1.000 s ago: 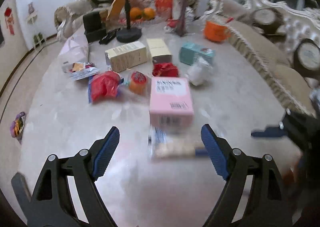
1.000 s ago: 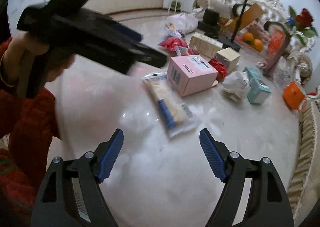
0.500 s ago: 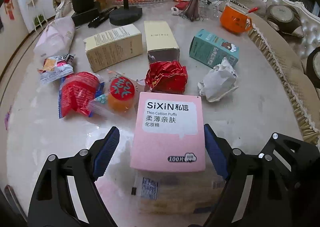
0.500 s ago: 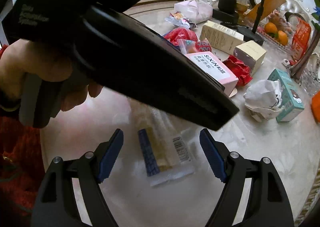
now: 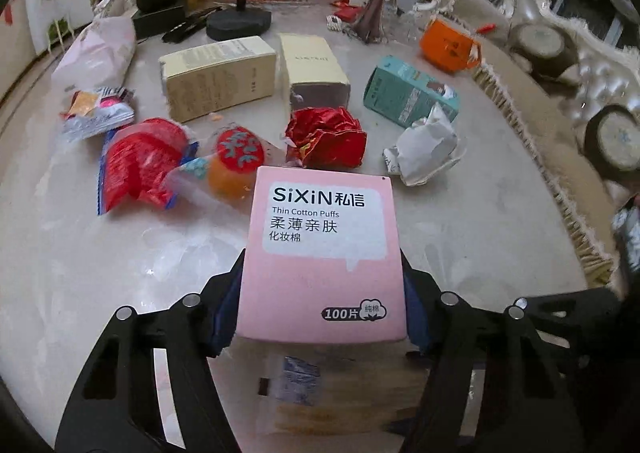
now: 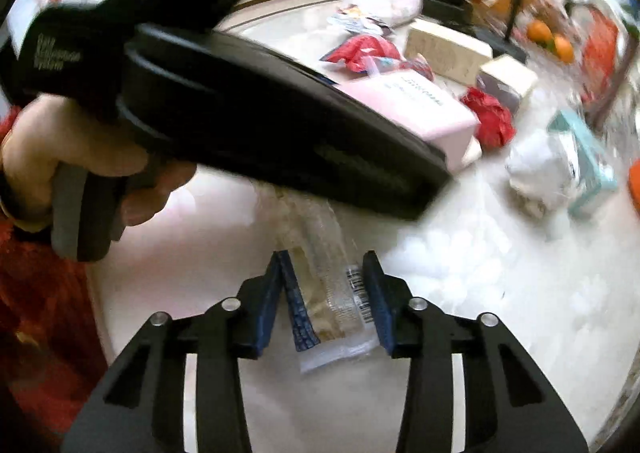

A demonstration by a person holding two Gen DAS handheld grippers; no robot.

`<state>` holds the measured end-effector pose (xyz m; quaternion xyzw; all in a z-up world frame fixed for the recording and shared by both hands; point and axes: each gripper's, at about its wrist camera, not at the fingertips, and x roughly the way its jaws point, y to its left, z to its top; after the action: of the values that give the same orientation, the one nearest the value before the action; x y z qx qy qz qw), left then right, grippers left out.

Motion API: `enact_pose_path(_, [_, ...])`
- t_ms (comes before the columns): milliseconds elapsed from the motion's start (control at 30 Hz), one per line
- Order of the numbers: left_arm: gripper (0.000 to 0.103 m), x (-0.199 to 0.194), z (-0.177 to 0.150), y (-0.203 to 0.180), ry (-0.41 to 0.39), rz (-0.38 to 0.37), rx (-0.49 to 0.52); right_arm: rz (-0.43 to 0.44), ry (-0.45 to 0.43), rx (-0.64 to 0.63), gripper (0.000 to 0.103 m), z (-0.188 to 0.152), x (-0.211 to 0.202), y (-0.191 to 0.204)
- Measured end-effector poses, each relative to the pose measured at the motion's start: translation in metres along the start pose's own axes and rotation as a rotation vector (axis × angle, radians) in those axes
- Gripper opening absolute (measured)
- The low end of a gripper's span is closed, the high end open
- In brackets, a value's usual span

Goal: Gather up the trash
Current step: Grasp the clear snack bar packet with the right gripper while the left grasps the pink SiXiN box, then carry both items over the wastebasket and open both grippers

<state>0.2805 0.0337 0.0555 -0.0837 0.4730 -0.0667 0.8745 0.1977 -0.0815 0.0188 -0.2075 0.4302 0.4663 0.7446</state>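
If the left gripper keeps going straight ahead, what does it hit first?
Holding the pink cotton-puff box, the left gripper would probably push it into the crumpled red wrapper first, though depth is unclear.

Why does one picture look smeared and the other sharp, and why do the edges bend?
Right wrist view: motion blur smears the far boxes and crumpled white paper; the clear wrapper between the right gripper fingers stays fairly crisp. Left wrist view: sharp, the pink box print readable. Both: fisheye lenses curve the marble table.
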Motion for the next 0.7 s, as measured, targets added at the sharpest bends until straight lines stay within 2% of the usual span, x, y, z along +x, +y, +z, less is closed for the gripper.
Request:
enact_pose_path(133, [0.065,-0.017,-0.006,0.006,-0.03,-0.047,-0.021,0.022,-0.017,0.055,0.031,-0.011,-0.008,0.006])
enact_pose_path(233, [0.065,-0.038,-0.012,0.013,-0.067,-0.08,-0.041,-0.006,-0.046,0.106,0.03,-0.02,-0.016,0.005])
enact_pose_path(367, [0.065,-0.074,-0.031,0.018,-0.115,-0.1,-0.025,-0.022,-0.112,0.249,0.029,-0.048,-0.036,-0.007])
enact_pose_path(433, [0.065,-0.091,-0.043,0.02,-0.129,-0.092,-0.012,0.003,-0.148,0.344,0.029,-0.065,-0.047,-0.016])
enact_pose_path(600, [0.065,-0.142,-0.094,0.015,-0.172,-0.077,0.072,-0.004,-0.26,0.435,0.029,-0.101,-0.089,-0.001])
enact_pose_path(700, [0.065,-0.174,-0.149,0.004,-0.172,-0.098,0.135,0.002,-0.323,0.448,0.029,-0.125,-0.115,0.026])
